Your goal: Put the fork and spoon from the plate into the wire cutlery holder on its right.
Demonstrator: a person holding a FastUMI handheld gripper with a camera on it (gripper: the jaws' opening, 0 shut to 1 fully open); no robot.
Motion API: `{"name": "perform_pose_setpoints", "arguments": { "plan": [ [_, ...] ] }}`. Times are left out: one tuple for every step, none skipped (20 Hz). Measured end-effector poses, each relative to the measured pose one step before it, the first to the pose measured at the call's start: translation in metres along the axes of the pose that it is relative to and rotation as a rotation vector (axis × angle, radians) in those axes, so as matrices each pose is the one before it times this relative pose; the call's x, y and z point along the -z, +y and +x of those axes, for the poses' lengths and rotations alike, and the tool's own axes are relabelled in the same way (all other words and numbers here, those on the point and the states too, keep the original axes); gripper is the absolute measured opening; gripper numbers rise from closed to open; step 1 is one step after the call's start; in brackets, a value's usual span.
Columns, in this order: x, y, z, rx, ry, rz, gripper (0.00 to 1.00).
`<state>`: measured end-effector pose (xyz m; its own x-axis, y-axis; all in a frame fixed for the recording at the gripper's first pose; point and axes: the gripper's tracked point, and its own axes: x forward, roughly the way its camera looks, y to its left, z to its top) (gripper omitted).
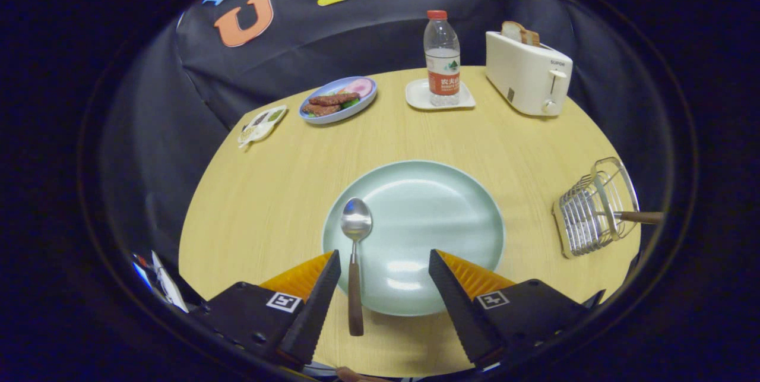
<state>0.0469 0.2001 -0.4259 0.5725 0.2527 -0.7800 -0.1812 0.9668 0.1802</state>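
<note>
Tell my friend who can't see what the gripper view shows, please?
The gripper is open over a green plate, with a spoon lying between its fingers, nearer the left one. To the plate's right a wire cutlery holder holds one wooden-handled utensil; beyond stand a water bottle and toaster.

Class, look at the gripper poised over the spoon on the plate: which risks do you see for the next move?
1. The open gripper straddles the spoon, whose handle lies nearer one finger; closing off-centre might flick it off the plate.
2. The spoon overhangs the plate's rim, so pressing down could tip it.
3. The wire cutlery holder already holds a wooden handle; the spoon may snag.
</note>
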Motion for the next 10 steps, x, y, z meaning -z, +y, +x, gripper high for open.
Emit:
{"name": "perform_pose_setpoints", "arguments": {
  "plan": [
    [0.00198,0.00368,0.00434,0.01600,-0.00302,-0.01149,0.89],
    [0.00143,0.00435,0.00371,0.00933,-0.00269,-0.00675,0.81],
    [0.00245,0.00194,0.00449,0.02172,0.00345,-0.00577,0.81],
    [0.00325,0.00213,0.00386,0.01446,0.00528,0.00407,0.80],
    [0.00457,0.00370,0.00583,0.00954,0.00980,0.00917,0.75],
    [0.00295,0.00150,0.00347,0.01426,0.01245,0.00797,0.71],
    [0.00282,0.00087,0.00309,0.01257,0.00872,0.00945,0.66],
    [0.00178,0.00370,0.00276,0.00068,0.00572,0.00928,0.62],
    [0.00044,0.00190,0.00195,0.00972,-0.00238,0.00372,0.58],
    [-0.00245,-0.00198,0.00227,0.01871,-0.00979,-0.00451,0.55]
  ]
}}
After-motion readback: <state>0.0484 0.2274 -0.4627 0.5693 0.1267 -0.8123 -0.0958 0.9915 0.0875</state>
